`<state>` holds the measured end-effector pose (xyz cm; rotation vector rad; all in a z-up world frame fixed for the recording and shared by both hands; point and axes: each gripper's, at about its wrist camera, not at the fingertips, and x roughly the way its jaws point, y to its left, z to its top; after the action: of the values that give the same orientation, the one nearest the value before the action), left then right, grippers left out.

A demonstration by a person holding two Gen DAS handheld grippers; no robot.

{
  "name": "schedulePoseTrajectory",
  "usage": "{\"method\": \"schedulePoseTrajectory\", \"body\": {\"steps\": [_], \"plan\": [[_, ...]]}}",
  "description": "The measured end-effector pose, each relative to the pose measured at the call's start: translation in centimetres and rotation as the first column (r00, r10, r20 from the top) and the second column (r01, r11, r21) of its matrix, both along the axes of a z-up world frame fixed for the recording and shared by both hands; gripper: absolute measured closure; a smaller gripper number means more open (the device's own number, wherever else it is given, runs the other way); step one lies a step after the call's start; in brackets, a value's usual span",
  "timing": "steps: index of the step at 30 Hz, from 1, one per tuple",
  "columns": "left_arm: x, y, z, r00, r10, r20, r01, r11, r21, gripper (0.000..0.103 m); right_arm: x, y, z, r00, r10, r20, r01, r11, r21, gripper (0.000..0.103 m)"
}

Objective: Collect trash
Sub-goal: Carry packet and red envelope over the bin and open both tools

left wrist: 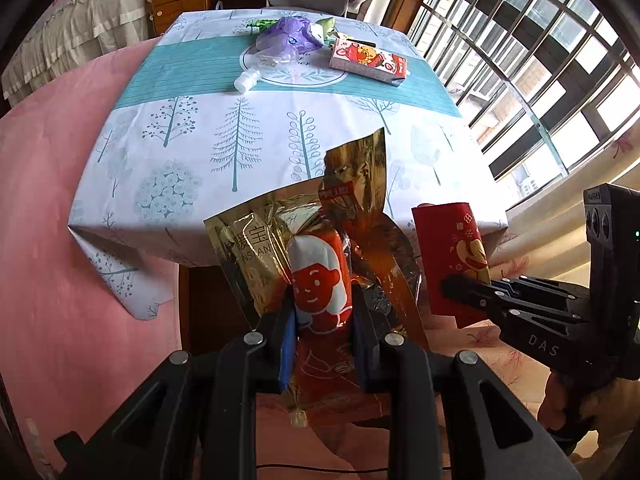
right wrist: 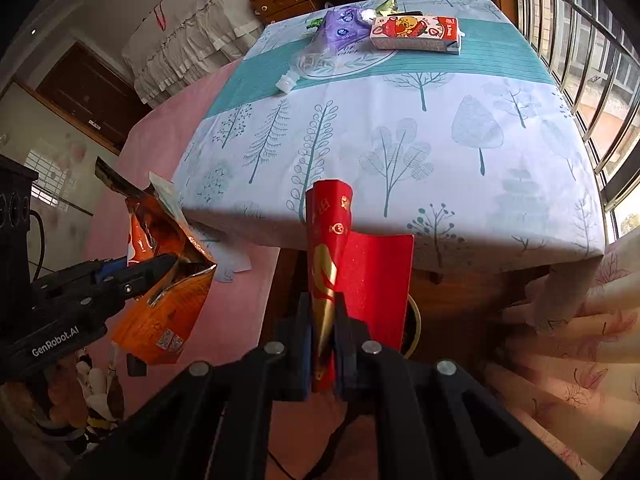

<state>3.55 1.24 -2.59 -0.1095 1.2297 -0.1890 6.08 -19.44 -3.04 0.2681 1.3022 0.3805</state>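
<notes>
My left gripper (left wrist: 322,312) is pinching a torn gold and orange foil snack wrapper (left wrist: 316,240), the pads pressed on its printed cartoon face near the middle of the pack. From the right wrist camera I see the same wrapper at about 8 o'clock, hanging crumpled below the left gripper's fingers (right wrist: 160,268).

My right gripper (right wrist: 322,344) is clamped on a red envelope (right wrist: 360,276) with gold print; its rolled edge stands up between the jaws and a flat flap spreads toward 3 o'clock. In the left wrist view that envelope sits at 4 o'clock, just beside the wrapper but apart from it.

Both pieces of trash are held off the near edge of the table (left wrist: 280,152), which wears a white cloth printed with trees and a teal band. At 12 o'clock on the far side of that cloth I can see more litter: a purple plastic bag (left wrist: 294,34), a crushed clear bottle with a white cap (left wrist: 256,74) just below it, a red and white carton (left wrist: 370,62) with a cartoon animal toward 1 o'clock, and green wrappers (left wrist: 264,23) behind the bag. A pink bedspread (left wrist: 48,208) fills 9 o'clock, and a barred window (left wrist: 540,64) runs along 2 o'clock.
</notes>
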Motion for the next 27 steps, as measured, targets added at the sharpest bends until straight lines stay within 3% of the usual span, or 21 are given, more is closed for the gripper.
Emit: {"method": "schedulePoseTrajectory", "body": {"steps": [5,10,18,27], "plan": [[-2.2,-0.9,-4.0,0.997,-0.029,-0.072,0.030,1.000,0.002,0.081,-2.9,0.3,-4.1,0.994,-0.036,-0.103,0.036,0.999,-0.007,0.095],[-3.8,-0.9,-9.9,0.988,-0.041,-0.152,0.038,0.999,-0.019,0.081,-4.7,1.2,-9.5,0.980,-0.063,-0.188,0.057,0.998,-0.037,0.095],[-3.4,-0.5,-20.6,0.974,-0.073,-0.216,0.066,0.997,-0.040,0.079,-5.7,2.7,-21.1,0.944,-0.167,-0.285,0.153,0.986,-0.071,0.094],[-1.3,-0.1,-34.6,0.963,-0.077,-0.257,0.069,0.997,-0.040,0.075,-5.6,3.6,-34.9,0.902,-0.256,-0.347,0.246,0.967,-0.071,0.091]]}}
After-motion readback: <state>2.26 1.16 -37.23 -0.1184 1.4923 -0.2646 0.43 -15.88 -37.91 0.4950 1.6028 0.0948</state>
